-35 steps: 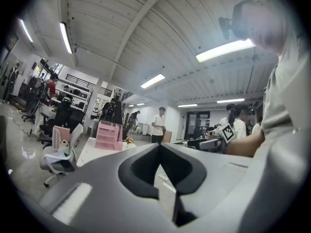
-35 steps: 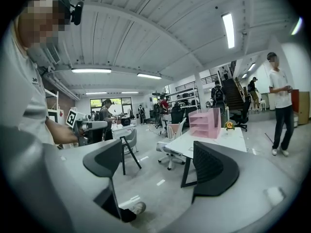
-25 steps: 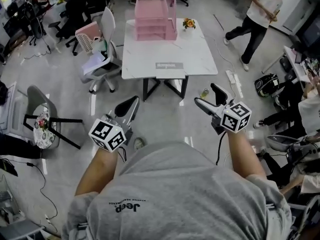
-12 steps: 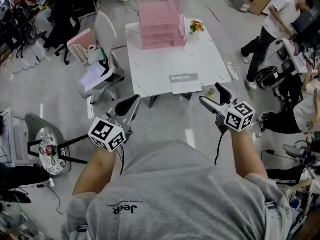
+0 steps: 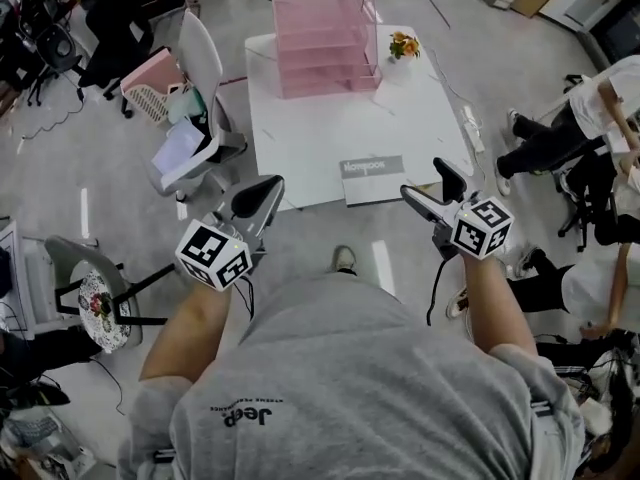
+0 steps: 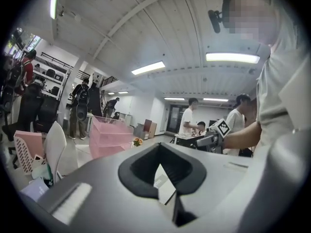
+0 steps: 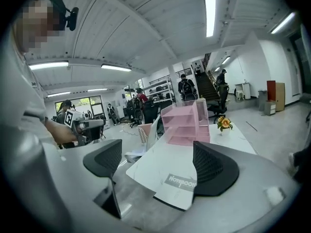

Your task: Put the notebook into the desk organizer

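Observation:
A grey notebook (image 5: 375, 178) lies at the near edge of the white table (image 5: 300, 148), slightly over the edge. The pink tiered desk organizer (image 5: 325, 38) stands at the table's far end. My right gripper (image 5: 425, 183) is open and empty, just to the right of the notebook and near the table edge. In the right gripper view the notebook (image 7: 181, 186) shows between the spread pads of the right gripper (image 7: 155, 164), with the organizer (image 7: 187, 123) behind it. My left gripper (image 5: 255, 200) is shut and empty, short of the table's near left corner. Its closed left gripper (image 6: 160, 166) pads point toward the organizer (image 6: 109, 137).
A small pot of flowers (image 5: 404, 45) stands right of the organizer. A white chair (image 5: 195, 78) with papers and a pink basket (image 5: 150, 83) stand left of the table. A seated person (image 5: 560, 138) is at the right. A round patterned stool (image 5: 95, 293) is at the left.
The table, notebook and organizer have come closer to both grippers as I walked toward them. The person at the right has shifted. Neither gripper changed its state.

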### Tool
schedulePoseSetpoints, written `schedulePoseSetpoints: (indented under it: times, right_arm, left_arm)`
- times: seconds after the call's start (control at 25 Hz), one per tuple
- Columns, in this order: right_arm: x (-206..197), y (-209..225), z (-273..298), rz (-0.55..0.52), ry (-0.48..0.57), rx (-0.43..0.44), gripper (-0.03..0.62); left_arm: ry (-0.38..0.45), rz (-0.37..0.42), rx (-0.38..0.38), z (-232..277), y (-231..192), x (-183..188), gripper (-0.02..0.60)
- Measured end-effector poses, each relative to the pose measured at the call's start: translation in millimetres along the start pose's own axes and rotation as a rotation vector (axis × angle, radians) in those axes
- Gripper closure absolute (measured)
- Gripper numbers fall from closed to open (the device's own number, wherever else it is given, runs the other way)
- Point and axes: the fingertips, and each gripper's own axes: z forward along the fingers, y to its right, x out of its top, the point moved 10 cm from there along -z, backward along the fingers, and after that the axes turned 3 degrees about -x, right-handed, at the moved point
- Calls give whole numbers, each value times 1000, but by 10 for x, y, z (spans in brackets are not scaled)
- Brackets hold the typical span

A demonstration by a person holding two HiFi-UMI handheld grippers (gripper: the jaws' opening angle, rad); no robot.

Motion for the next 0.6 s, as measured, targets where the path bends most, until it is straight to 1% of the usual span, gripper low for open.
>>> schedulePoseSetpoints:
  times: [0.2, 0.32, 0.4, 0.48, 0.6]
  right_arm:
    - [83, 606, 408, -1, -7, 89, 161]
    - [122, 934, 603, 2, -29, 129, 161]
    - [83, 1095, 701, 22, -46, 134, 161]
    - [-1, 1192, 744, 50, -66, 128, 161]
    - [-152, 1283, 770, 87, -99, 97, 161]
  left_arm:
    - [-36, -11, 59, 550, -152, -48, 525]
    - [-45, -11, 77, 853, -228, -38, 525]
    - [-56, -17, 73, 1012, -274, -68, 525]
    - [-74, -20, 51, 1131, -317, -120, 525]
    - [-89, -27, 10, 1281, -438, -200, 525]
